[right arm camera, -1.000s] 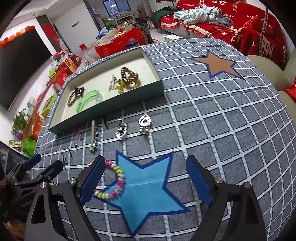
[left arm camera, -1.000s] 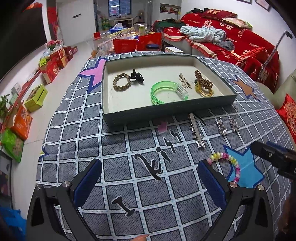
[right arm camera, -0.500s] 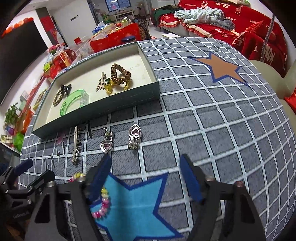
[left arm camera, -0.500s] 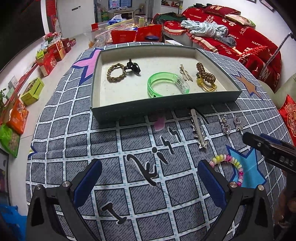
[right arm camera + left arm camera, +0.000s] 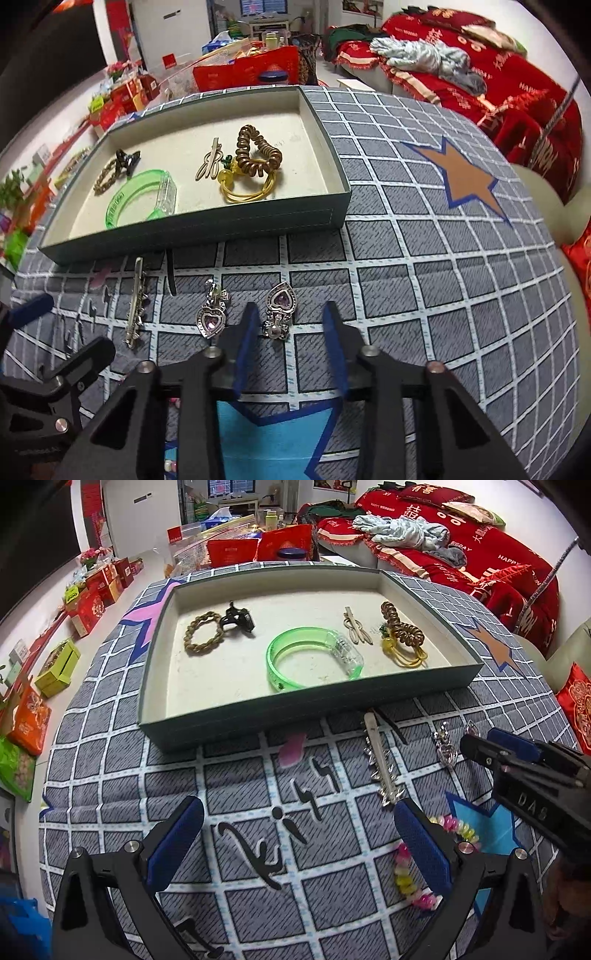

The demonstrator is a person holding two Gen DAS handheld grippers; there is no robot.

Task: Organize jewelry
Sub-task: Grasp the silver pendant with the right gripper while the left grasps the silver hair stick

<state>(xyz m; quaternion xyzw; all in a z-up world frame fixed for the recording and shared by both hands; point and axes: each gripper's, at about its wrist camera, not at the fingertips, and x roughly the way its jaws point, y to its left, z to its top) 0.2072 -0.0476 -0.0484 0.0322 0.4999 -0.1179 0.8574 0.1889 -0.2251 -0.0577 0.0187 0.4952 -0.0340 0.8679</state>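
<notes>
A shallow green tray (image 5: 258, 720) (image 5: 229, 225) holds a green bangle (image 5: 314, 657), a braided bracelet (image 5: 201, 635), a black claw clip (image 5: 238, 618), a coiled hair tie (image 5: 258, 151) and a pale clip. On the cloth in front lie a silver hair clip (image 5: 380, 764) (image 5: 135, 306), two heart earrings (image 5: 210, 314) (image 5: 279, 306) and a bead bracelet (image 5: 424, 856). My right gripper (image 5: 290, 321) is open, its jaws partly narrowed around the right heart earring. My left gripper (image 5: 295, 830) is open and empty above the cloth.
The grey checked cloth (image 5: 424, 277) with star patches covers a round table. A red sofa (image 5: 480, 554) stands behind right. Boxes and snack bags (image 5: 55, 664) lie on the floor at left.
My right gripper moved forward from the blue star to the right heart earring and its jaws narrowed. My left gripper shifted slightly toward the tray.
</notes>
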